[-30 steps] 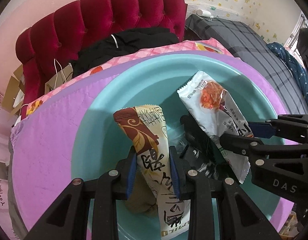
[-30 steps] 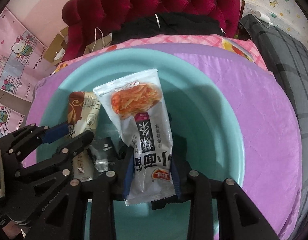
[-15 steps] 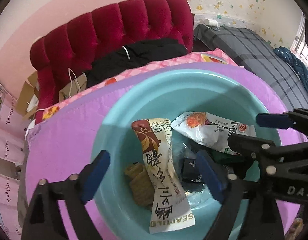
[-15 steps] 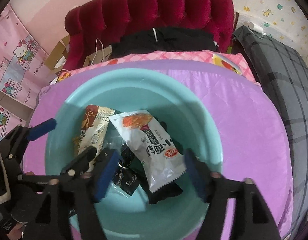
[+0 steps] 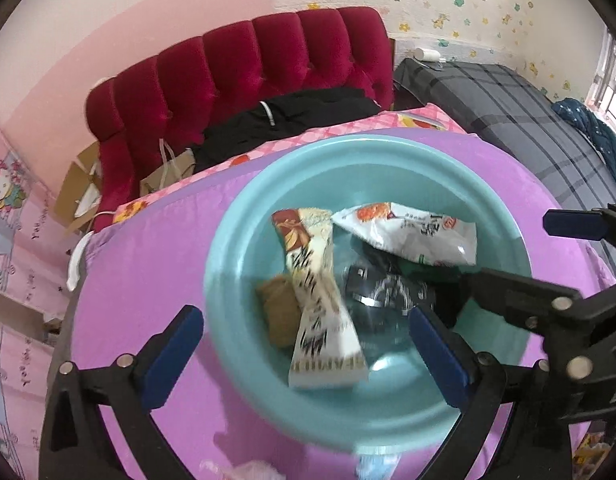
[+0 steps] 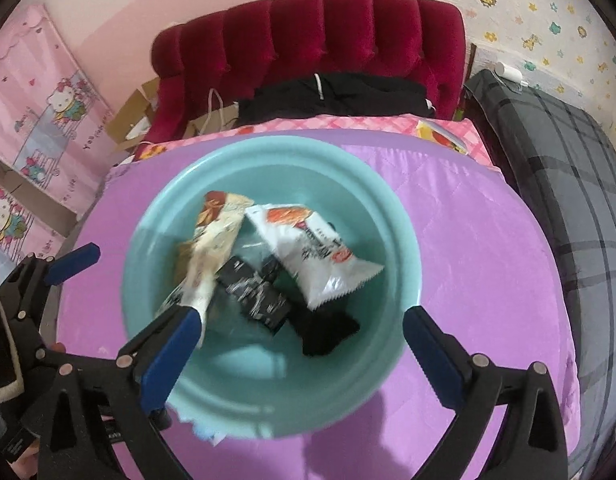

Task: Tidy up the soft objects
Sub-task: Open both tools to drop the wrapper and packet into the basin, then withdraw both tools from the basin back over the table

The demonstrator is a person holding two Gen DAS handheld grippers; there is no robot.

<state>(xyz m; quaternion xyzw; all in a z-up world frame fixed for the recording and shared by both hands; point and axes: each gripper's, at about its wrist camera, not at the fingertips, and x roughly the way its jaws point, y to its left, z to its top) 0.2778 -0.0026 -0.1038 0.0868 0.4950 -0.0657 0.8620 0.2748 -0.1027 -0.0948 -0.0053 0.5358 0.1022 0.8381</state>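
Observation:
A teal basin (image 5: 244, 240) (image 6: 392, 216) sits on the purple quilt (image 5: 148, 264). In it lie a cream and brown snack packet (image 5: 320, 304) (image 6: 212, 248), a white packet with orange print (image 5: 412, 236) (image 6: 312, 252), a black packet (image 5: 372, 284) (image 6: 252, 288), a brown piece (image 5: 278, 312) and a dark soft item (image 6: 328, 332). My left gripper (image 5: 308, 356) is open and empty above the basin's near rim. My right gripper (image 6: 300, 352) is open and empty above the basin; it also shows at the right of the left wrist view (image 5: 520, 256).
A red tufted headboard (image 5: 248, 68) (image 6: 316, 40) with black clothing (image 5: 288, 120) stands behind. A grey plaid mattress (image 5: 520, 120) (image 6: 568, 152) lies to the right. Cardboard and Hello Kitty panels (image 6: 40, 112) are at the left.
Both grippers opened and let go of their packets, which dropped into the basin. Both grippers then drew back and up from it.

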